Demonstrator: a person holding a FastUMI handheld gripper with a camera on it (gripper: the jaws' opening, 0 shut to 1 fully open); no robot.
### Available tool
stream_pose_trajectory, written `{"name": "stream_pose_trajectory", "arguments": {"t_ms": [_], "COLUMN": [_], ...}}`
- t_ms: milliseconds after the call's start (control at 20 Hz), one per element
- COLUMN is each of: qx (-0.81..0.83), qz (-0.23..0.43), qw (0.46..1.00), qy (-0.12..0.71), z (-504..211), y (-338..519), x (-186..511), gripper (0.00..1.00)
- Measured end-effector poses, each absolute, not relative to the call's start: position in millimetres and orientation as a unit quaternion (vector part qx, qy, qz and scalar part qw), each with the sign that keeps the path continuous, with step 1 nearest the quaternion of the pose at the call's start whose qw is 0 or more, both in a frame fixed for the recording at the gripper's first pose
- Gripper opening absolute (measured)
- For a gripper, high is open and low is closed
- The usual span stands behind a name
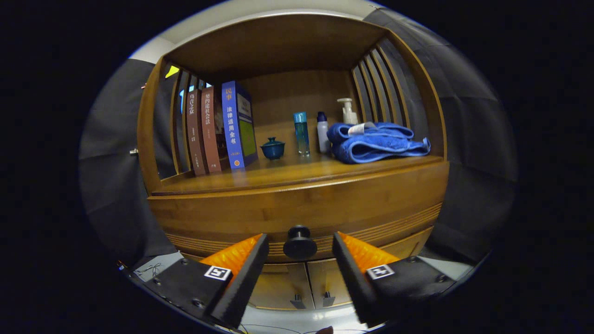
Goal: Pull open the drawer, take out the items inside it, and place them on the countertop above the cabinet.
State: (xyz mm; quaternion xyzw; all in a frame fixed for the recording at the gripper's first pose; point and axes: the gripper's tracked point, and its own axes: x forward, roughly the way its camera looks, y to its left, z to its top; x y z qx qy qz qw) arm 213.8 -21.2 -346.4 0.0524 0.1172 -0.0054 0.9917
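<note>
Dark and round, the knob (300,242) is seen low in the centre of the frame, between the tips of the gripper (300,243), whose fingers are spread wide, one on each side of it, with a gap left on both sides so that nothing is pinched. The knob is fixed to the front of the drawer (297,211), a broad band of warm wood that is fully closed, so its contents are hidden. Below it, two small cabinet doors (306,285) with little handles are seen between the fingers. Above the drawer, the countertop (287,172) runs across mid-frame. On it, from left to right, three upright books (218,127), a small lidded cup (273,148), a blue tube (301,132), a white bottle (323,132), a pump bottle (347,110) and a folded blue towel (376,143) are set.
</note>
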Motion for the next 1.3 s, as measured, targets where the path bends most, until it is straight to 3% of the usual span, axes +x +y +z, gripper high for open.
{"name": "stream_pose_trajectory", "arguments": {"t_ms": [100,150,200,350,550,1300], "qx": [0.042,0.035,0.025,0.015,0.024,0.034], "qz": [-0.006,-0.012,-0.018,-0.023,-0.026,-0.023], "qw": [0.992,0.992,0.991,0.992,0.991,0.989], "qy": [0.122,0.124,0.129,0.124,0.131,0.138], "z": [-354.1,-357.0,-360.4,-364.2,-364.3,-356.7], "y": [-20.3,-21.3,-23.3,-25.1,-24.9,-27.8], "x": [218.2,223.5,225.8,228.5,227.4,119.6], "gripper": [0.74,0.74,0.63,0.55,0.34,0.34]}}
